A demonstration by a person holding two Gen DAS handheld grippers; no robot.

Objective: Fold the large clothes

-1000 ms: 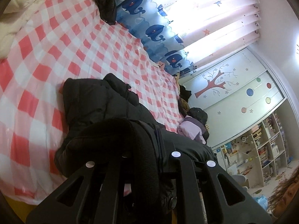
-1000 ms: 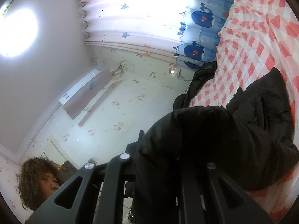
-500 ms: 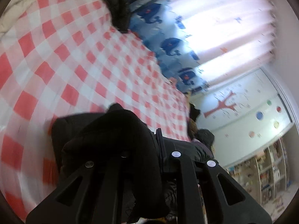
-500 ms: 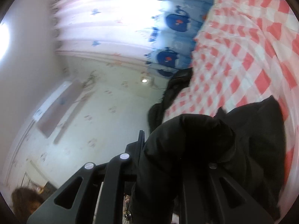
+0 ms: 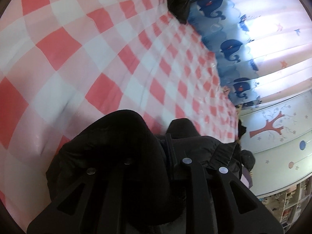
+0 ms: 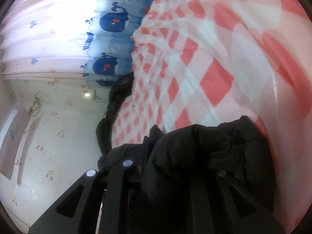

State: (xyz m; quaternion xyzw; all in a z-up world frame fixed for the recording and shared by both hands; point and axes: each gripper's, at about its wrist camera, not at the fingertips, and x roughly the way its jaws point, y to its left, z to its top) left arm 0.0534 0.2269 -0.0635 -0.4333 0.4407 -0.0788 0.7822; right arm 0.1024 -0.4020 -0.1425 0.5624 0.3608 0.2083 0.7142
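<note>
A black puffy jacket [image 5: 117,136] is bunched over my left gripper [image 5: 152,150], low above the red-and-white checked bed cover [image 5: 97,48]. The cloth covers the left finger and sits between the jaws, which are opening. In the right wrist view the same jacket [image 6: 214,156] is heaped over my right gripper [image 6: 167,150], which is shut on a fold of it. Its right finger is buried in the fabric. The checked cover [image 6: 214,78] lies close beneath.
Another dark garment [image 5: 179,0] lies at the bed's far edge by the whale-print curtain [image 5: 234,48]. A wardrobe with a tree picture [image 5: 273,126] and shelves [image 5: 288,204] stand beyond the bed. Dark clothes [image 6: 117,93] hang off the bed's side near a papered wall [image 6: 58,136].
Both grippers have dropped and moved forward over the bed, carrying the jacket with them. The checked cover now fills more of both views. The person's head has left the right view.
</note>
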